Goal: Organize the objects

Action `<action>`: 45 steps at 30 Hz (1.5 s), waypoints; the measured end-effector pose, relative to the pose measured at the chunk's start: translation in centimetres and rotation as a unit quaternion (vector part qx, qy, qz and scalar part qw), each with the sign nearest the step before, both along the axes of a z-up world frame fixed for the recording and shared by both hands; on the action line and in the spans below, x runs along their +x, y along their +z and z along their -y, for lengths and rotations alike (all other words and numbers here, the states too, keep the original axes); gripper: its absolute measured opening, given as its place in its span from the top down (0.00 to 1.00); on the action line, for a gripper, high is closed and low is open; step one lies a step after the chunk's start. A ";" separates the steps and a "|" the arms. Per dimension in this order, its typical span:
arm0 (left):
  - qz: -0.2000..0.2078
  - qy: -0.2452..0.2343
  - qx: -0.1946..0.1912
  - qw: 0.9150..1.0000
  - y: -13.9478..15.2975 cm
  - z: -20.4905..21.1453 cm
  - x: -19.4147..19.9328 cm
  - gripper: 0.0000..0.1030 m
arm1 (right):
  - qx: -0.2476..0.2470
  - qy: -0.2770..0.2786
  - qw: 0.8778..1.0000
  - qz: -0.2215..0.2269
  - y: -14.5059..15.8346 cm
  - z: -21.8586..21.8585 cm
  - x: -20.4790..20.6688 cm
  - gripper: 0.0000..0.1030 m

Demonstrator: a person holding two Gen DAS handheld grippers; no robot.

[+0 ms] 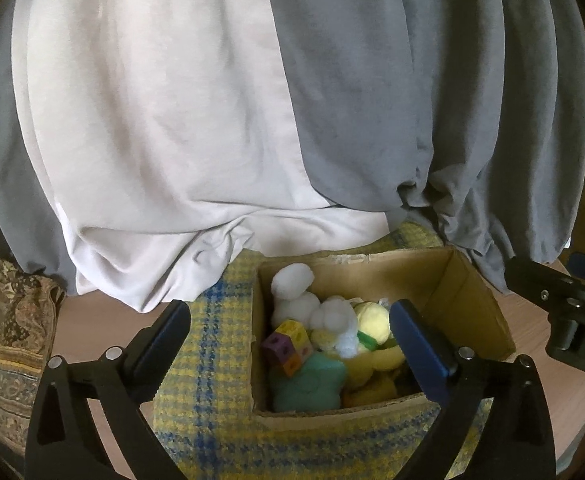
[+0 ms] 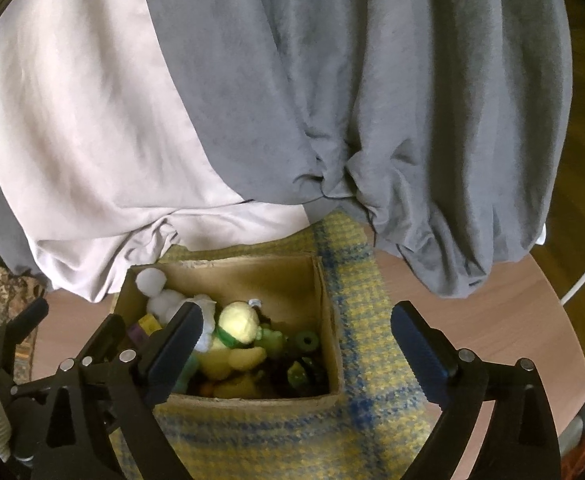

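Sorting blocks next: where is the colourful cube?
In the left wrist view, the cube lies inside the cardboard box, by its left wall, between the white pompoms and the teal star.

Both wrist cameras look steeply down, from close in, at an open cardboard box (image 1: 468,304) on a yellow checked cloth (image 1: 212,344). The left view sits left of the box, the right view right of it (image 2: 324,320). Both share the box and the grey curtain (image 2: 372,80) behind it.
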State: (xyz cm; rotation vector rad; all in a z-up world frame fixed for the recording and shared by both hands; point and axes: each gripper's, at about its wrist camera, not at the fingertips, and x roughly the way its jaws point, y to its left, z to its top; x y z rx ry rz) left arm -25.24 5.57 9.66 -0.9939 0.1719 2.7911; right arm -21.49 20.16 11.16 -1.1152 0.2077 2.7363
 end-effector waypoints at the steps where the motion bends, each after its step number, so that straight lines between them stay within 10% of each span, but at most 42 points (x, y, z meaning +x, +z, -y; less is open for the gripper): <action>1: 0.000 0.002 0.001 1.000 -0.1 0.1 0.2 0.01 | 0.000 0.001 1.000 -0.001 0.0 0.0 0.3 0.05; 45: 0.018 0.032 0.030 0.999 -5.4 1.8 15.9 0.01 | 0.021 -0.019 0.999 -0.030 -4.2 0.8 16.9 0.02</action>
